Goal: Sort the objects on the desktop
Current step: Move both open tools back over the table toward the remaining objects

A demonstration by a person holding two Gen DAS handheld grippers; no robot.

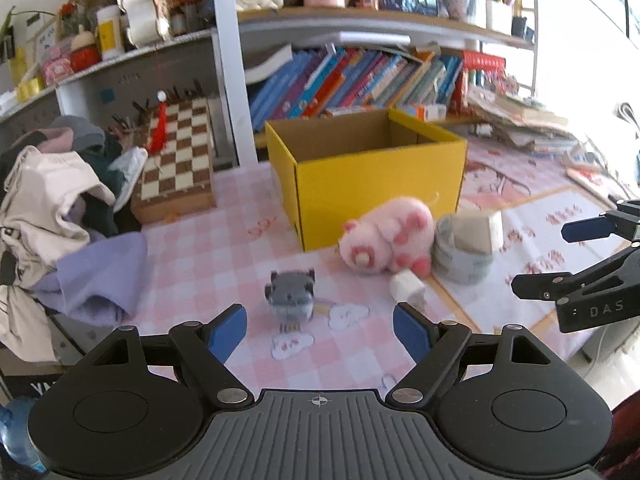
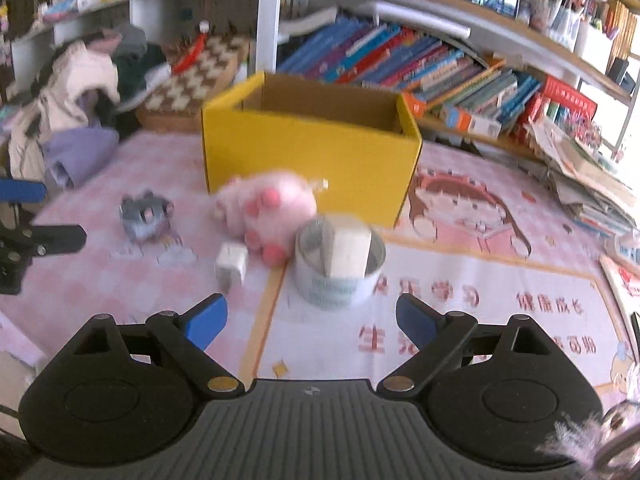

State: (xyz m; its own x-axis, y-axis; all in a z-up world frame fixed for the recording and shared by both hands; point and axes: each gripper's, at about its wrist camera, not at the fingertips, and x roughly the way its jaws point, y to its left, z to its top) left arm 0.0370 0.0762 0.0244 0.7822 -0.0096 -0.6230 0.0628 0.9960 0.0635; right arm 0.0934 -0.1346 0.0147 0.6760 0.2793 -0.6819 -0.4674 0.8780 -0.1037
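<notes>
Bookshelves [image 1: 360,80] crowded with slanting books back a tabletop [image 1: 192,248] covered by a pink checked cloth with cartoon prints. On it stands an open yellow cardboard box [image 1: 376,184], its visible interior showing bare brown walls. Directly in front of the box lies a pink plush toy [image 1: 384,240], resting against the box's lower front edge. Just to its right stands a roll of tape [image 1: 464,256] with a pale block [image 1: 478,228] lodged upright in its core. A small white cube [image 1: 408,286] sits at the plush toy's near side, and a small grey toy figure [image 1: 290,294] stands apart to the left. At the left edge a heap of clothes [image 1: 60,208] lies beside a chequered board [image 1: 178,152] leaning toward the shelf. Your left hand-held gripper [image 1: 320,330] has its blue-padded fingers spread wide and empty, pointing at the grey figure. Your right hand-held gripper [image 2: 312,322] is likewise spread wide and holds nothing, facing the tape roll; it also shows at the right margin of the left wrist view.
</notes>
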